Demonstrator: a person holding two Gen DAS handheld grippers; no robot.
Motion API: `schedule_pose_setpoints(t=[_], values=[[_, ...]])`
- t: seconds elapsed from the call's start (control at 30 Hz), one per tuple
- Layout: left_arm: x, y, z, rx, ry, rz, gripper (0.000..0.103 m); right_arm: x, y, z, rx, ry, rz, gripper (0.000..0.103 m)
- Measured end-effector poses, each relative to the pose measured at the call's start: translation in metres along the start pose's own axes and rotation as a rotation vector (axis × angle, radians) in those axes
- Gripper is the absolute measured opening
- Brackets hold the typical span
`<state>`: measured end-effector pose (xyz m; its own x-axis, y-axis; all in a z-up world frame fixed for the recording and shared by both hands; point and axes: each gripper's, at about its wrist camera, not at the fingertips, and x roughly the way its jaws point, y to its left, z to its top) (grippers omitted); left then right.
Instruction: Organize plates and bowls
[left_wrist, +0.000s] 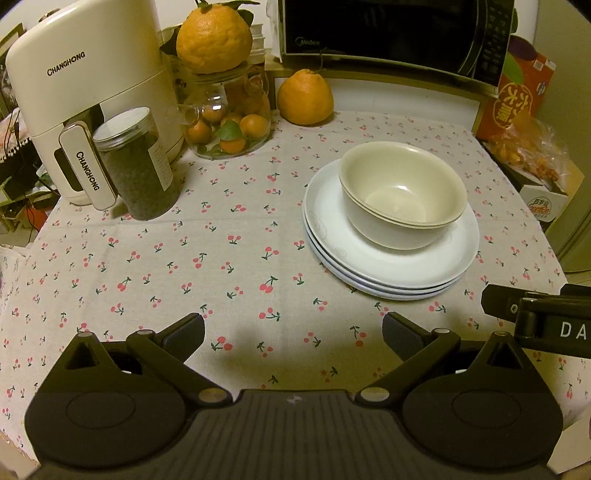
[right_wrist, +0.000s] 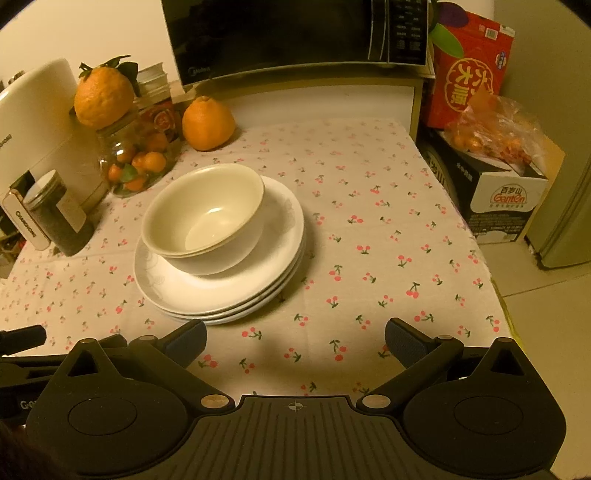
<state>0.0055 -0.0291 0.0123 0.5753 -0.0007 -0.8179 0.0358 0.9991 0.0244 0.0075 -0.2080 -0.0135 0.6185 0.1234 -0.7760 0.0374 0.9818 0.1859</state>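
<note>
**Left wrist view: a finished-looking stack that a careless touch could topple**

Left wrist view shows the left tongs (left_wrist: 293, 334) spread wide and holding nothing, hovering over the cherry-print table (left_wrist: 221, 258). The right tongs (right_wrist: 295, 338) are likewise parted and empty, just short of the dishes.

The bowls (left_wrist: 402, 192), nested cream ones, sit on the plates (left_wrist: 388, 269), a pile of about three white plates on the right half of the cloth. Judged from how they lie, the sorting looks close to done.

Risks from here:
- The bowls sit off-centre, toward the pile's far-left edge in the right wrist view. A nudge on that rim could tip or slide them.
- Glazed plates are slick and thin-lipped; a pinch on the top rim alone could lift one plate and shift the rest.
- Dragging the pile could bunch the cloth.
- A wide swing left risks the dark jar (left_wrist: 138, 166) and the fruit jar (left_wrist: 229, 122), with a large orange (left_wrist: 214, 33) balanced on top.
</note>
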Motion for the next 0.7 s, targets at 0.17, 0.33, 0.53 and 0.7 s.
schedule_pose_setpoints(t=[0.17,0.33,0.53,0.7], values=[[-0.0003,0.0006,0.0001,-0.001,0.000,-0.001,0.103,0.0001,0.0009,-0.0001,-0.003,-0.001,0.000,0.103],[-0.0003,0.0004,0.0000,-0.001,0.001,0.000,0.103,0.0000,0.0010,-0.0003,-0.003,0.000,0.000,0.103],[-0.0003,-0.0001,-0.0002,-0.002,0.000,0.001,0.103,0.0000,0.0009,-0.0008,-0.002,0.000,0.000,0.103],[-0.0001,0.0008,0.0000,-0.001,0.004,0.000,0.103,0.0001,0.0016,-0.0016,-0.005,0.000,-0.001,0.103]])
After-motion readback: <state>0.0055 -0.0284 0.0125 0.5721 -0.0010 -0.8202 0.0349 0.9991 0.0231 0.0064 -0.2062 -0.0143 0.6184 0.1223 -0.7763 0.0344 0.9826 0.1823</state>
